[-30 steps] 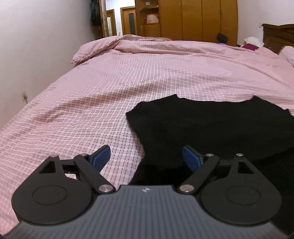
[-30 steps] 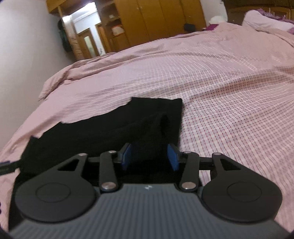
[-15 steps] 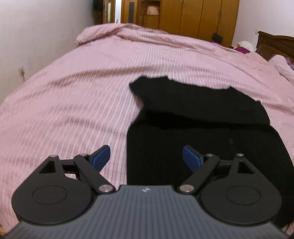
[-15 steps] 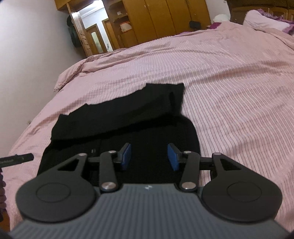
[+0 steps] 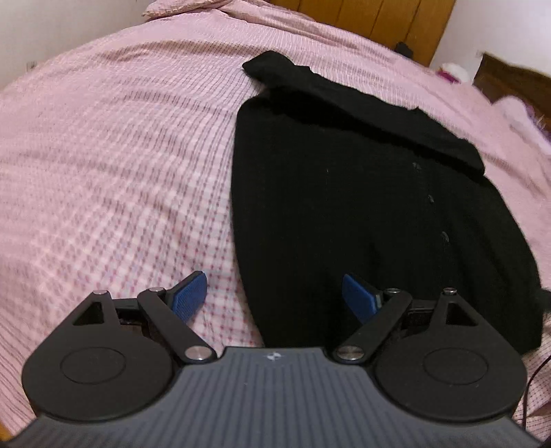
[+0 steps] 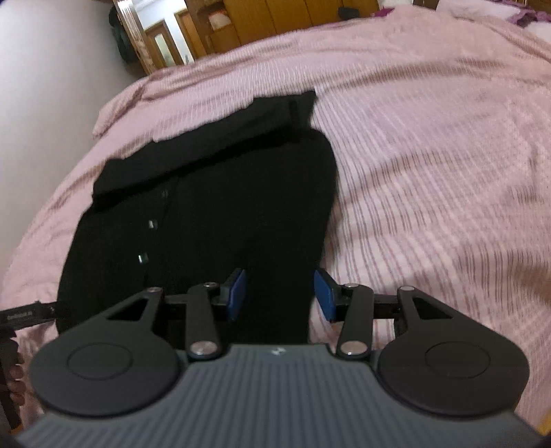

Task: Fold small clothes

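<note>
Soft, light black top on bed; grab near hem corners. Left gripper wide, empty. Right gripper half-open, empty.

My black garment lies on a pink bedspread checked with fine darker red lines, my black left gripper has blue pads, and beyond stand orange-brown wooden wardrobes.
</note>
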Tool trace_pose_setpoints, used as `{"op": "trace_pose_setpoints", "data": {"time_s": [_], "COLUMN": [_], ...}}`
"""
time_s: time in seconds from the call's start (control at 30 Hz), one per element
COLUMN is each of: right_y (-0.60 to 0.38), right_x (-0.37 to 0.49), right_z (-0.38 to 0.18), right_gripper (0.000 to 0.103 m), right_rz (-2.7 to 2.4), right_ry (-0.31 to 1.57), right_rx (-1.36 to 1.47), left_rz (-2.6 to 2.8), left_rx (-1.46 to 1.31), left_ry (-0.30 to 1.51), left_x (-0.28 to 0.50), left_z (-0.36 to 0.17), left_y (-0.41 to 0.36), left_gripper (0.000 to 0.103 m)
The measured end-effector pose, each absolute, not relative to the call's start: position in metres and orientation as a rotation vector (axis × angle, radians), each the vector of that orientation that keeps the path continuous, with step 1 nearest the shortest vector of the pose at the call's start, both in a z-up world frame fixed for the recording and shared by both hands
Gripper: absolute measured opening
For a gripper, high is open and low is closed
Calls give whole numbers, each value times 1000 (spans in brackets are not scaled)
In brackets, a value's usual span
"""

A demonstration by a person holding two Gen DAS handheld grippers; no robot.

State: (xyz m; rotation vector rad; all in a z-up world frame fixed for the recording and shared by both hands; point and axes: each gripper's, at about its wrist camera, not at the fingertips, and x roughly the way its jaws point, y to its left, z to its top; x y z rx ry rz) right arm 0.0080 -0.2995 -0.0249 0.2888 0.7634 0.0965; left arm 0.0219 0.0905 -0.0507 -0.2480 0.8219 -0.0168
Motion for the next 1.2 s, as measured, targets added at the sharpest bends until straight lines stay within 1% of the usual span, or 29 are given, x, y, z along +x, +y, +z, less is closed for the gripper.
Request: {"op": "trace_pose_setpoints", "data": {"time_s": [0.07,0.17,0.3,0.5,0.57,0.6,0.63,0.7,0.8,0.87,0.97,1.2], "right_y": [-298,-294,-288,-288,-288,-287,-287,-285,-284,-286,-292,-291], "right_x": [4,1,1,3,3,2,1,1,1,1,0,1], "right_z": [-30,-36,-46,-56,-58,-59,-59,-60,-59,-60,-62,-66], "right_gripper": [46,46,46,46,46,46,46,46,46,20,19,19], "right_rz": [103,122,156,165,175,177,178,184,192,191,203,204], "right_ry": [769,789,823,819,811,808,805,803,801,809,817,813], "right_rx": [290,296,301,302,301,298,293,287,297,299,351,368], "left_rz": [-24,-59,-91,-114,-127,-141,-165,-213,-224,-220,-216,-216], "left_rx": [-201,-134,-153,-155,-136,-133,-142,-178,-187,-197,-217,-274], "left_ry": [820,843,862,868,869,868,871,881,885,886,892,889], "left_x": [17,12,7,4,5,3,2,0,-4,-6,-4,-5], "left_z": [-54,-56,-58,-61,-63,-62,-62,-62,-63,-63,-67,-72], "left_y": [85,73,71,71,68,67,67,68,66,67,70,81], "left_gripper": [89,93,93,92,85,72,57,47,45,45,46,48]}}
